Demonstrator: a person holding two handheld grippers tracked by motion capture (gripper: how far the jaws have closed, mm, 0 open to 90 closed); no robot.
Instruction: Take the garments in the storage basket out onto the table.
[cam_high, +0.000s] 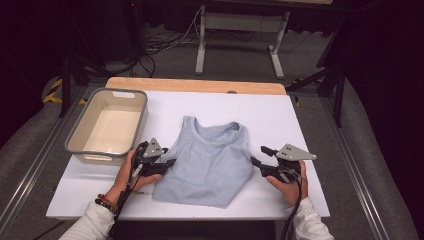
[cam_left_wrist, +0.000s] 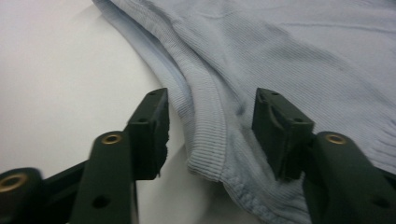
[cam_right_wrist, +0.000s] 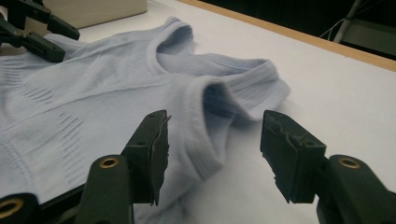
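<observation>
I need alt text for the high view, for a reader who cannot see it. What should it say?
A light blue sleeveless top lies flat on a white table, and a person's left gripper and right gripper, jaws open, sit at its two side edges. A grey bin stands at the table's left.

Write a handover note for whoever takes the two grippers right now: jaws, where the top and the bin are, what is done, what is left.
Left gripper: jaws open, straddling the ribbed armhole edge of the light blue tank top without pressing on it.
Right gripper: jaws open at the opposite armhole edge, fabric between them but not pinched.
Top: lies spread flat on the white table, neckline away from the person, lower part tapered as if its corners were tucked in.
Grey bin: at the table's left, empty.
Done: top laid out, both edges let go.
Left, probably: folding it and putting it in the bin.
</observation>
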